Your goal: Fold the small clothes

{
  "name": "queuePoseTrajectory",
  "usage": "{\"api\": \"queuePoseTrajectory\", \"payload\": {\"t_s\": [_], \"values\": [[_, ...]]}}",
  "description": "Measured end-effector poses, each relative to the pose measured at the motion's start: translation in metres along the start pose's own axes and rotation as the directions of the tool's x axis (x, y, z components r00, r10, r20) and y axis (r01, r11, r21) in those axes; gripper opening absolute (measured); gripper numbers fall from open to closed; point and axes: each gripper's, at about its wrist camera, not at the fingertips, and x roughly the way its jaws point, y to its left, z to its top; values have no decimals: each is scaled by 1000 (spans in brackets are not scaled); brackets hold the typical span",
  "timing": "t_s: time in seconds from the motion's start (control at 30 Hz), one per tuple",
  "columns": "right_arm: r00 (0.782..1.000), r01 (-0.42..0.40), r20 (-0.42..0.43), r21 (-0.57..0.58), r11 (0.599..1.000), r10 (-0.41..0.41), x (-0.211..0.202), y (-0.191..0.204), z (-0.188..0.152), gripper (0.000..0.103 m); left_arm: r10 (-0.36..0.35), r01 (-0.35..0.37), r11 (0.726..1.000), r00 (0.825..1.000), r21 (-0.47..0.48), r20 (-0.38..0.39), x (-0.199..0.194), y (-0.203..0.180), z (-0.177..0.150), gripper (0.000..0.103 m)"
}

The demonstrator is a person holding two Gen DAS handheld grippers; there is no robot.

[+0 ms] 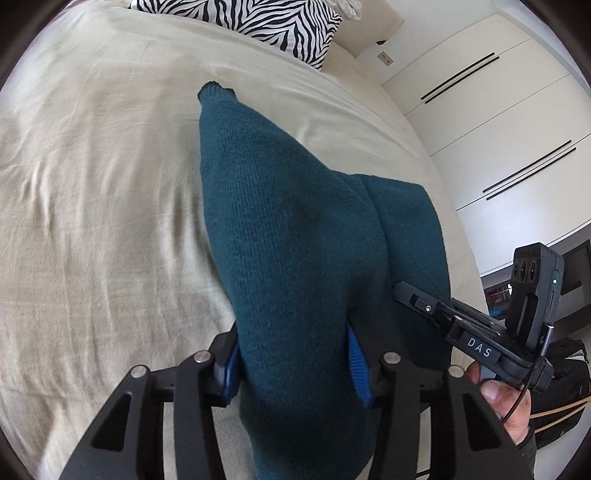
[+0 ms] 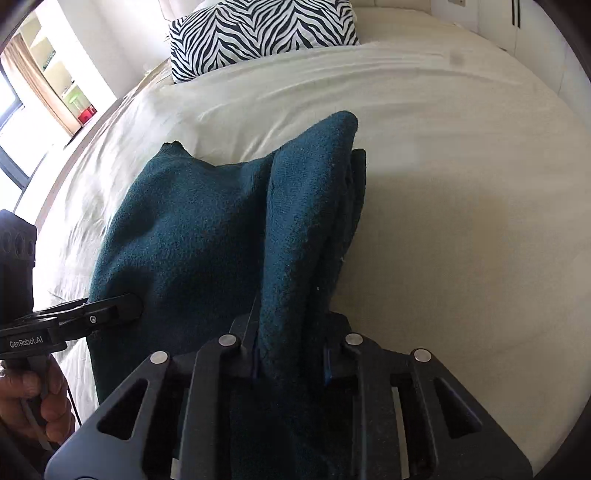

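A dark teal knitted garment [image 1: 280,236] lies on a cream bed sheet [image 1: 92,184], its near edge lifted. My left gripper [image 1: 293,369] is shut on the garment's near edge, cloth bunched between its blue pads [image 1: 356,363]. My right gripper [image 2: 290,350] is shut on another part of that edge, where the garment [image 2: 192,236] rises in a folded ridge [image 2: 310,206]. The right gripper also shows in the left wrist view [image 1: 402,291], touching the cloth. The left gripper shows in the right wrist view [image 2: 129,306], at the garment's left edge.
A zebra-print pillow [image 1: 258,22] lies at the head of the bed, also in the right wrist view [image 2: 258,33]. White wardrobe doors [image 1: 498,122] stand to the right. A window with a curtain [image 2: 33,85] is to the left. Bare sheet [image 2: 461,221] lies right of the garment.
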Motion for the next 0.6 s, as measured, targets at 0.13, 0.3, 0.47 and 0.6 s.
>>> {"api": "queuePoseTrajectory", "payload": {"t_s": [0.13, 0.3, 0.47, 0.6], "values": [[997, -19, 68, -50, 999, 23, -35, 36, -12, 20, 31, -34, 998, 998, 49, 56, -44, -9, -19, 49], [988, -110, 102, -73, 991, 117, -63, 79, -37, 20, 52, -59, 997, 993, 57, 108, -107, 1, -47, 49], [971, -214, 90, -71, 974, 220, -59, 137, -59, 20, 114, -124, 990, 984, 69, 138, -155, 25, -85, 49], [960, -274, 49, -47, 961, 276, -43, 163, -83, 20, 147, -153, 988, 980, 35, 131, -169, 57, -108, 49]]}}
